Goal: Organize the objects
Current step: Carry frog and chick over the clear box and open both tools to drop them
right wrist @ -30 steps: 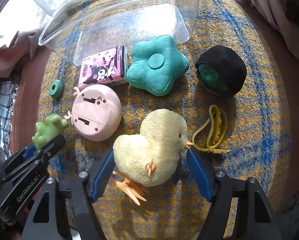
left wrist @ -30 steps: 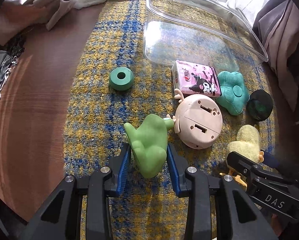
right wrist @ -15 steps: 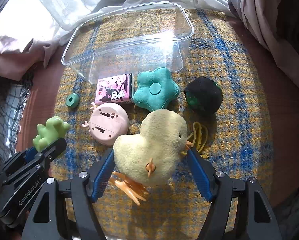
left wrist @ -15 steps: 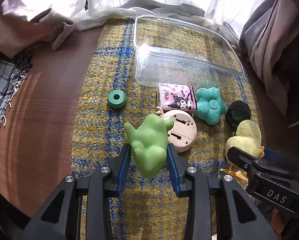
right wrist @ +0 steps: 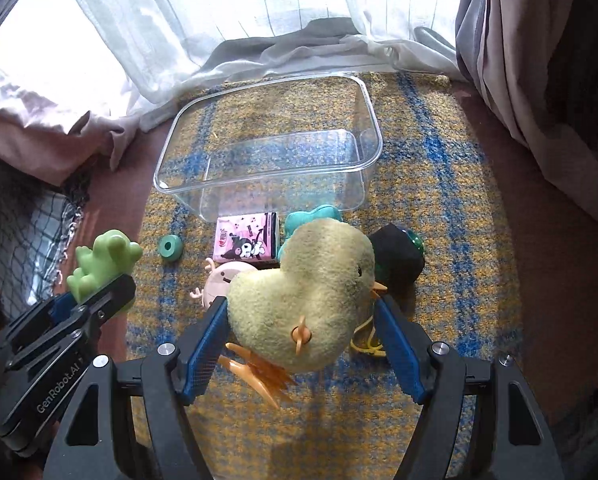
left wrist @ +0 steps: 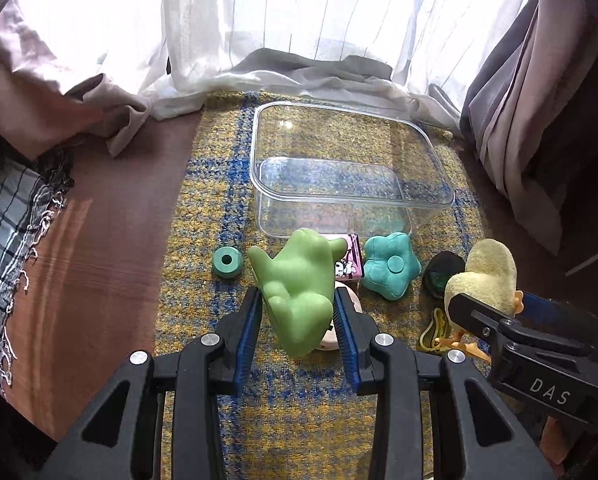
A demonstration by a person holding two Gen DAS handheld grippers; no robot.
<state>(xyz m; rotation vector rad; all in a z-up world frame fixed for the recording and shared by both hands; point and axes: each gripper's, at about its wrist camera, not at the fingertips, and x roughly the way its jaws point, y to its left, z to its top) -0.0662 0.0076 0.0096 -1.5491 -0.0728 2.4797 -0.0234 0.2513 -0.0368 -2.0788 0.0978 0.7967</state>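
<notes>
pinching a soft green rubber frog toy (left wrist: 299, 296), the left gripper (left wrist: 298, 320) holds it above the yellow-and-blue woven mat (left wrist: 219, 184), short of the clear plastic tub (left wrist: 351, 196). rightward, the right gripper (right wrist: 301, 344) clamps a fluffy yellow plush chick (right wrist: 303, 292), lifted too.

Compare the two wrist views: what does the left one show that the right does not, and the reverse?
Left wrist only: the whole teal star cushion, unblocked.

Right wrist only: the full front of the pink tissue pack; the chick's orange feet.

Both: clear bin, green ring, green frog toy in the left gripper, yellow plush chick in the right gripper.
</notes>
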